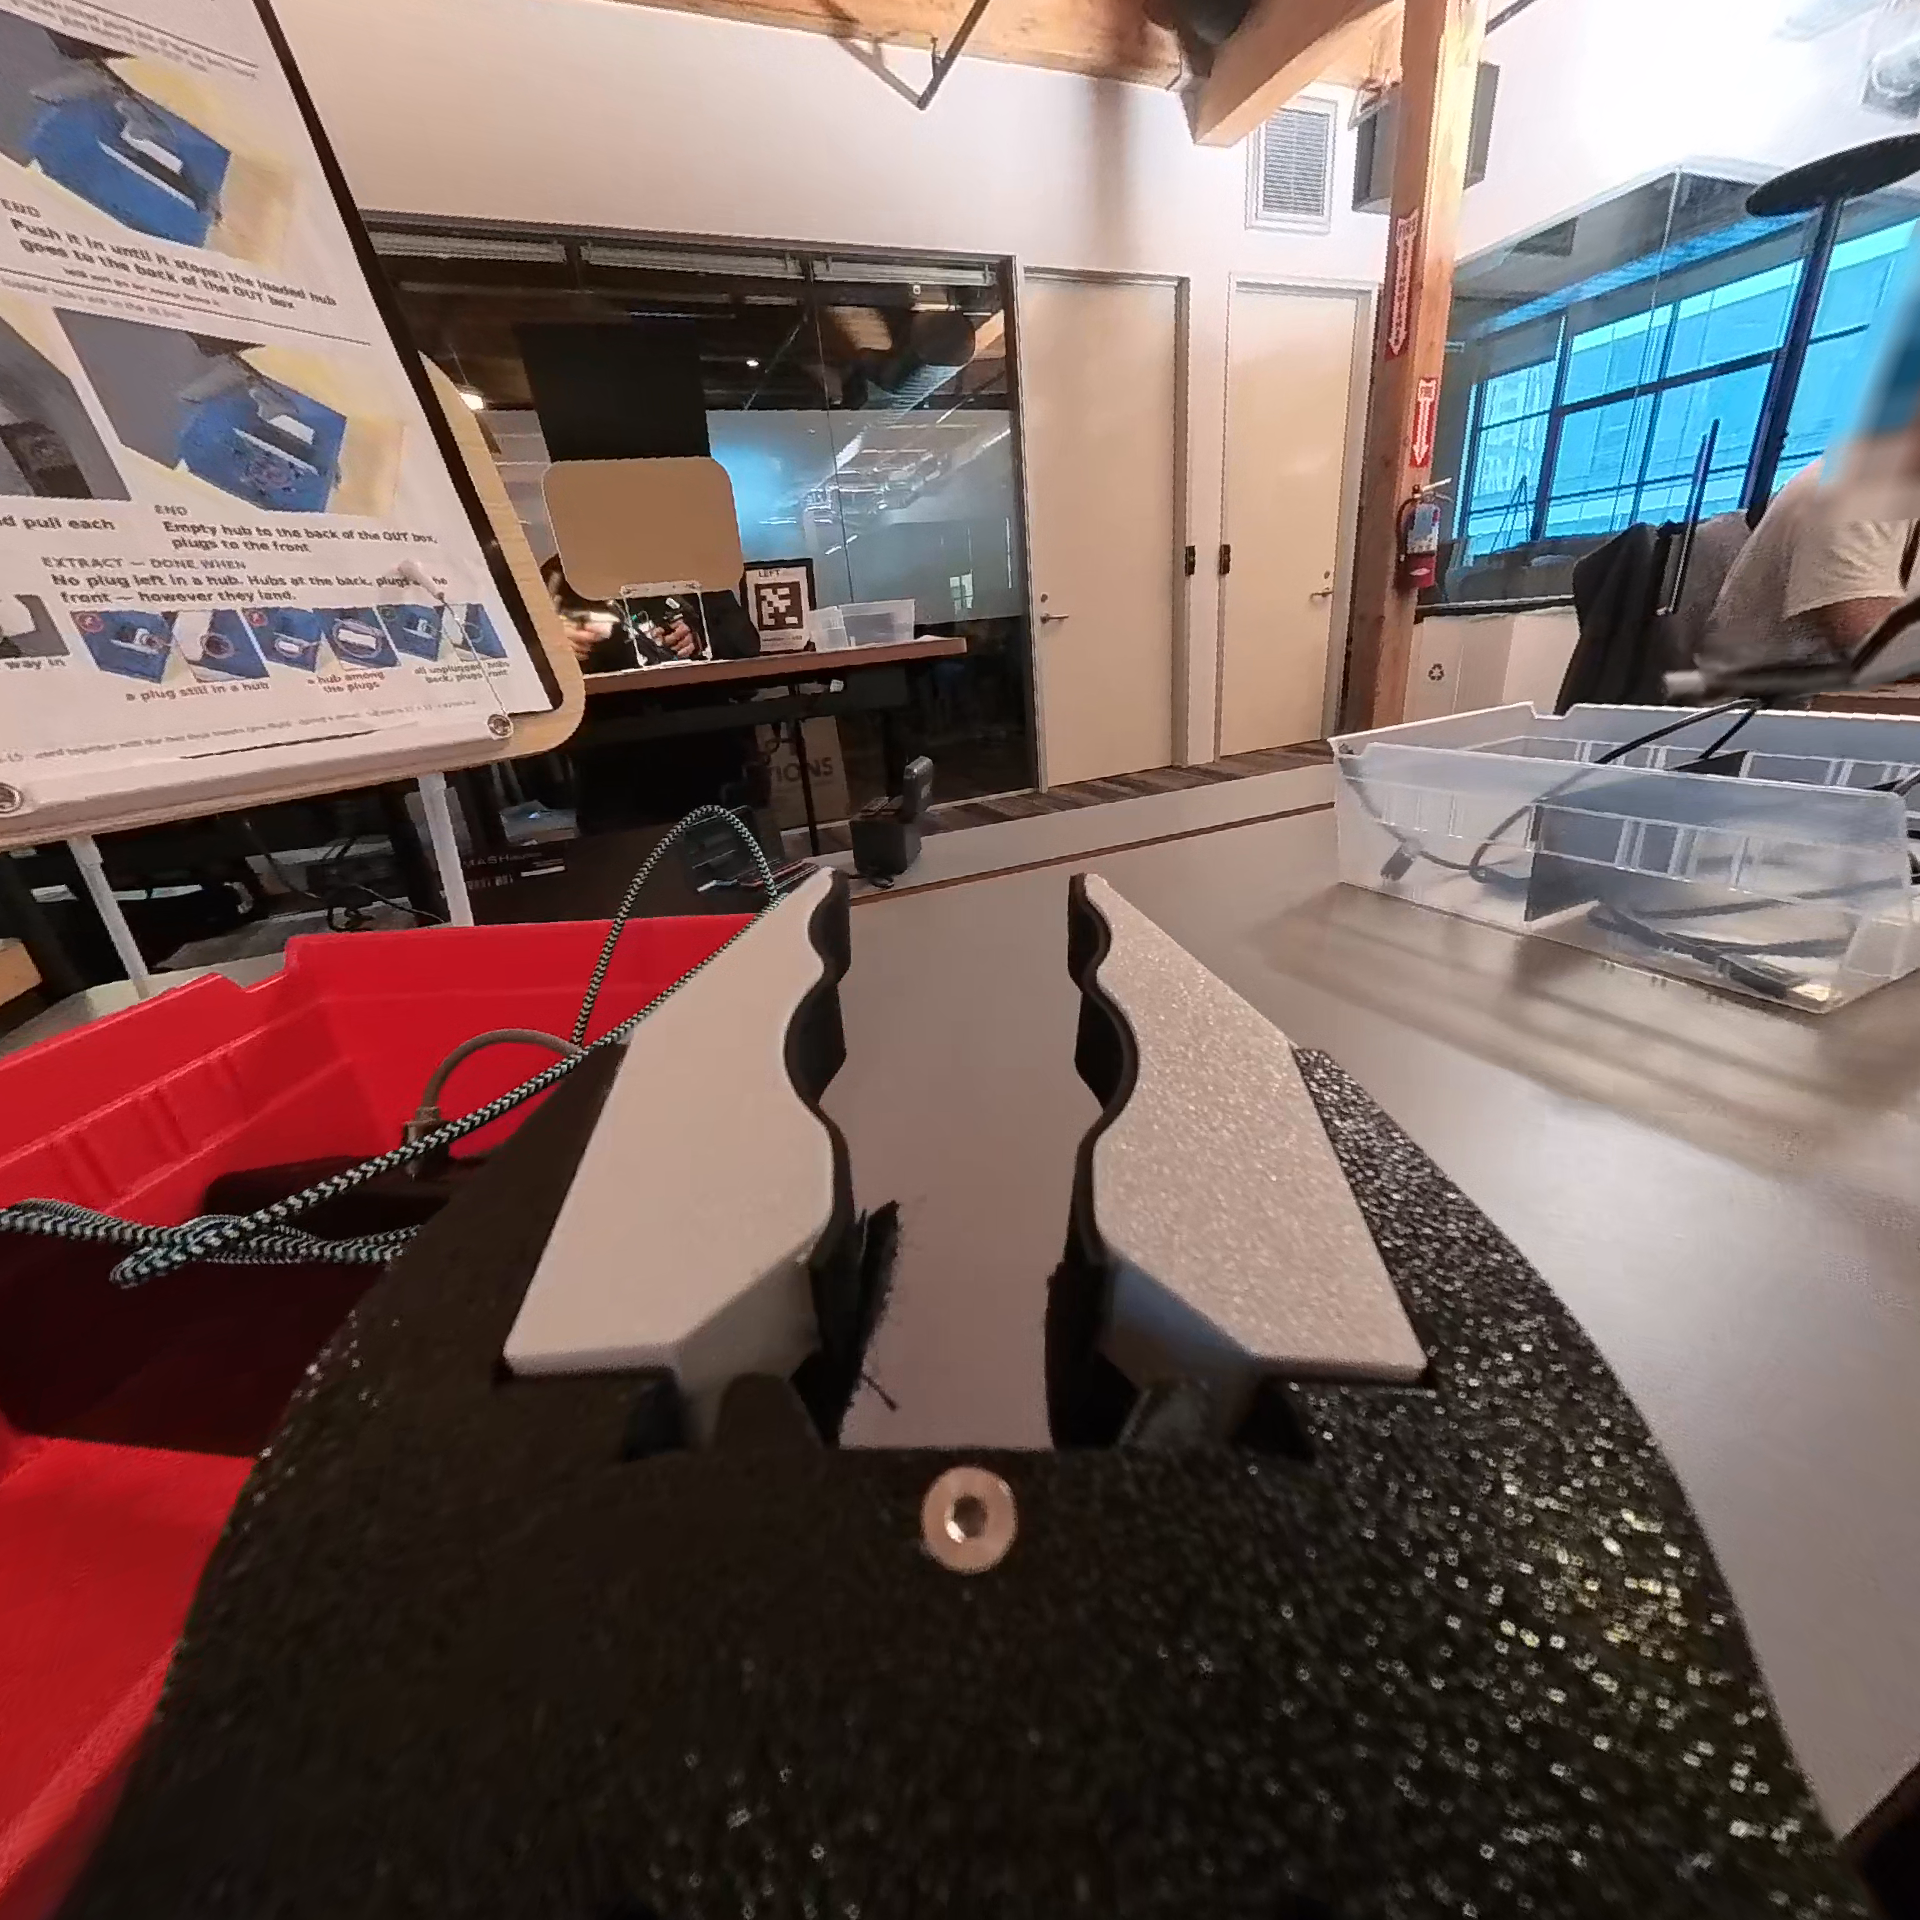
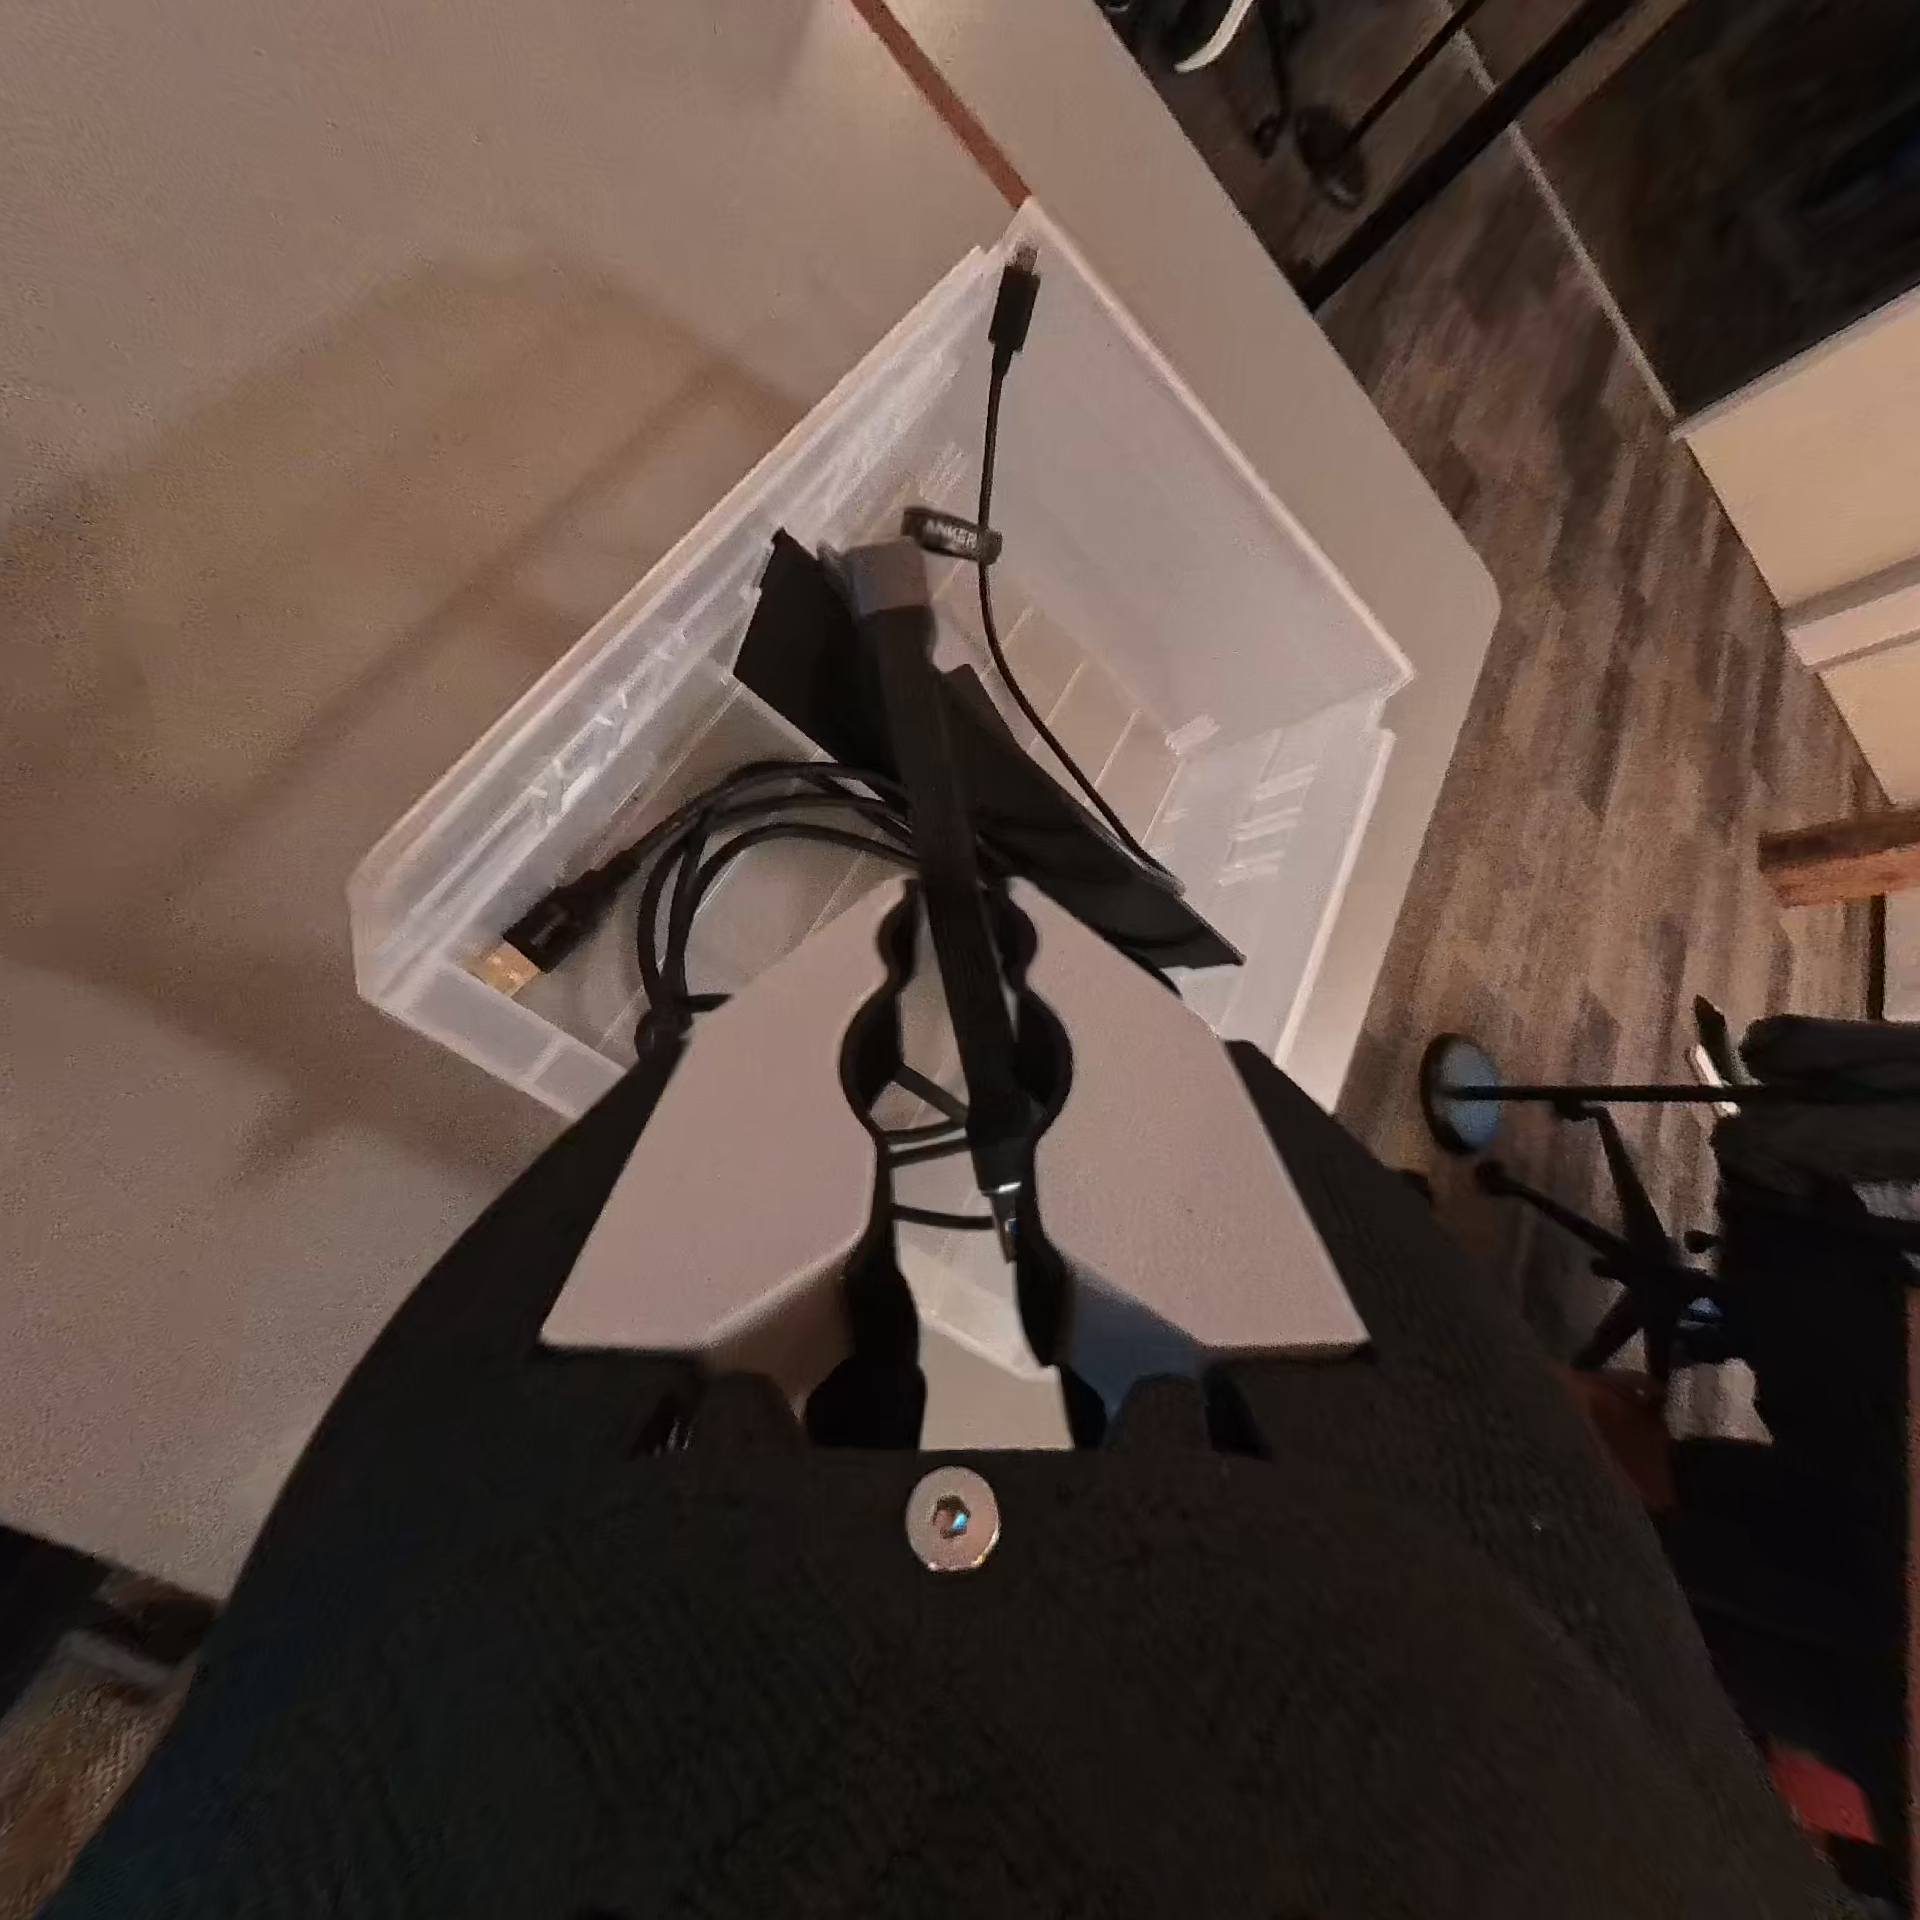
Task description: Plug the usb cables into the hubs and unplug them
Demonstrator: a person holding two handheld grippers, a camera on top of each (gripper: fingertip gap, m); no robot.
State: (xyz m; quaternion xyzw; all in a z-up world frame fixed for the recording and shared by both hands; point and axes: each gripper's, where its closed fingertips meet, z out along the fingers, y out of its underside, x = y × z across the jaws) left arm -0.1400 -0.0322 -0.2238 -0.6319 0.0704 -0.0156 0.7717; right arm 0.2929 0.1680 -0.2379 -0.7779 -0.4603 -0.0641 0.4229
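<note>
grippers: 2, left gripper point(image 1: 956, 914) and right gripper point(image 2: 961, 925) | red bin point(image 1: 208, 1049): 1 | clear bin point(image 2: 1195, 499): 1 | black hub point(image 2: 940, 769): 1 | striped cable point(image 1: 499, 1112): 1 | poster board point(image 1: 208, 364): 1

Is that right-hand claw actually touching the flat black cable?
Touching. In the right wrist view, the right gripper has its fingertips closed on the flat black cable, which hangs above the clear bin.

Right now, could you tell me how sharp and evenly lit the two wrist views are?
Left wrist view: bright daylight, fisheye bending, clear bin edges smeared. Right wrist view: dim, warm cast, soft shadows on the table, slight blur; right gripper shut on a black cable.
</note>
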